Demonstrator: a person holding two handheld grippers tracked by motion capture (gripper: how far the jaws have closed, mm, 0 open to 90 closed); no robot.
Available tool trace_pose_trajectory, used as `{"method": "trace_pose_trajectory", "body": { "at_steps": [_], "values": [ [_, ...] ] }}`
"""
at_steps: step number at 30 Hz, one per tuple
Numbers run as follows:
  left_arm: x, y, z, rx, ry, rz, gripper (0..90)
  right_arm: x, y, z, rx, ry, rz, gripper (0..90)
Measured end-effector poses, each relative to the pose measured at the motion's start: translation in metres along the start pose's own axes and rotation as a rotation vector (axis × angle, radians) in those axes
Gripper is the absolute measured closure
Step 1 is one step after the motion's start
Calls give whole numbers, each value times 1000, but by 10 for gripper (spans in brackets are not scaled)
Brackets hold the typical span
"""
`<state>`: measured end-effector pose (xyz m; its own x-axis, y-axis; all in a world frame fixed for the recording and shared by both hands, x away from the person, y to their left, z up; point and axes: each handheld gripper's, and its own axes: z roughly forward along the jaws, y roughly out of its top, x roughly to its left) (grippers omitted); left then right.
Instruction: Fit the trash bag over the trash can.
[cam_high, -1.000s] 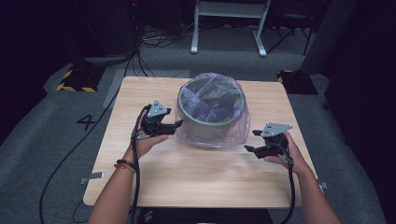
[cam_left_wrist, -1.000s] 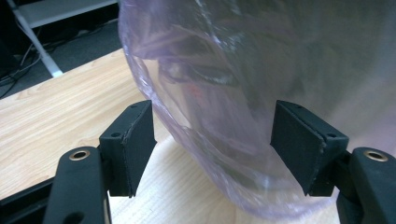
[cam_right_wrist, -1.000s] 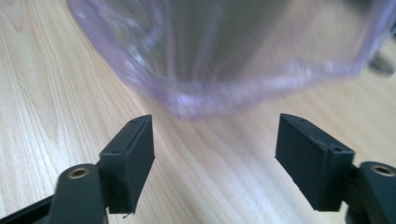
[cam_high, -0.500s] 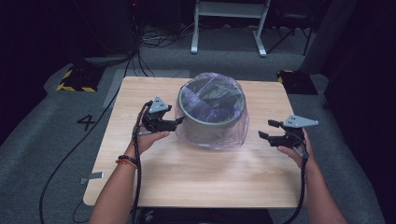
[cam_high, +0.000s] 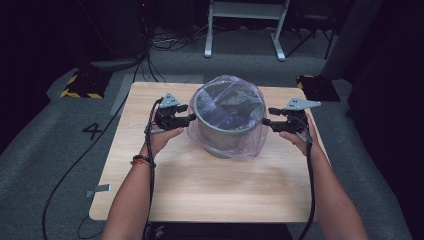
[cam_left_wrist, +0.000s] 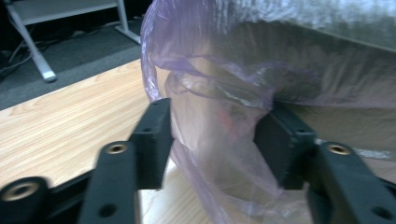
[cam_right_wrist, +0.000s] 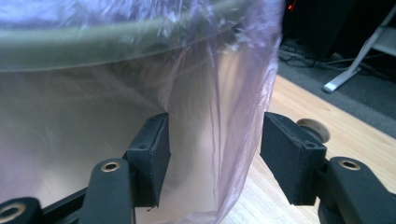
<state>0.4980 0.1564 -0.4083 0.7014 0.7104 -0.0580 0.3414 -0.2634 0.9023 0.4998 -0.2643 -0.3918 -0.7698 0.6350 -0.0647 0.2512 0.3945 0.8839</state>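
Observation:
A grey round bin (cam_high: 227, 127) lined with a thin purple plastic bag (cam_high: 252, 145) stands at the middle back of the wooden table (cam_high: 200, 190). My left gripper (cam_high: 191, 118) is at the bin's left side just under the rim. In the left gripper view its jaws have just been closing, and loose bag film (cam_left_wrist: 219, 116) bulges between them without being pinched. My right gripper (cam_high: 265, 116) is level with it on the bin's right side. Its jaws have also just been closing, around a hanging fold of the bag (cam_right_wrist: 224, 116) below the rim (cam_right_wrist: 93, 46), with a wide gap left.
The table's front half is bare wood. Grey floor surrounds it, with a white metal frame (cam_high: 245, 25) behind, yellow-black striped blocks (cam_high: 80, 85) at the back left, a block (cam_high: 312, 85) at the back right, and cables trailing from both grippers.
The right gripper has risen from the table's right front and swung in to the bin's right side. The left gripper has edged closer to the bin. Both pairs of jaws have narrowed.

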Motion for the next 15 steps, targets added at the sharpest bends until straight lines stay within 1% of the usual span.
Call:
{"method": "trace_pose_trajectory", "body": {
  "at_steps": [2, 4, 5, 8, 9, 10, 11, 12, 14, 15],
  "values": [
    [0, 1, 3, 5, -9, 5, 541, -1, -1, 8, 22, 14, 2, 461],
    [-1, 1, 6, 9, -14, 22, 624, 0, -3, 14, 32, 32, -7, 563],
    [-2, 0, 7, 11, -17, 19, 652, 0, -4, 16, 34, 34, -9, 624],
    [-3, -1, 12, 29, -32, 32, 745, 2, -7, 18, 12, 52, -19, 819],
    [-3, -2, 14, 37, -26, 38, 783, 3, -8, 19, 5, 57, -20, 882],
    [-4, -2, 15, 35, -26, 40, 827, 5, -9, 20, 2, 53, -26, 900],
    [-5, -2, 17, 34, -36, 43, 852, 6, -10, 21, 4, 51, -27, 900],
    [-6, -3, 18, 33, -31, 51, 899, 7, -12, 22, 7, 49, -28, 900],
    [-7, -4, 20, 35, -33, 43, 900, 8, -16, 25, 16, 34, -25, 900],
    [-7, -5, 22, 40, -35, 38, 900, 8, -18, 26, 17, 32, -15, 900]
  ]
}}
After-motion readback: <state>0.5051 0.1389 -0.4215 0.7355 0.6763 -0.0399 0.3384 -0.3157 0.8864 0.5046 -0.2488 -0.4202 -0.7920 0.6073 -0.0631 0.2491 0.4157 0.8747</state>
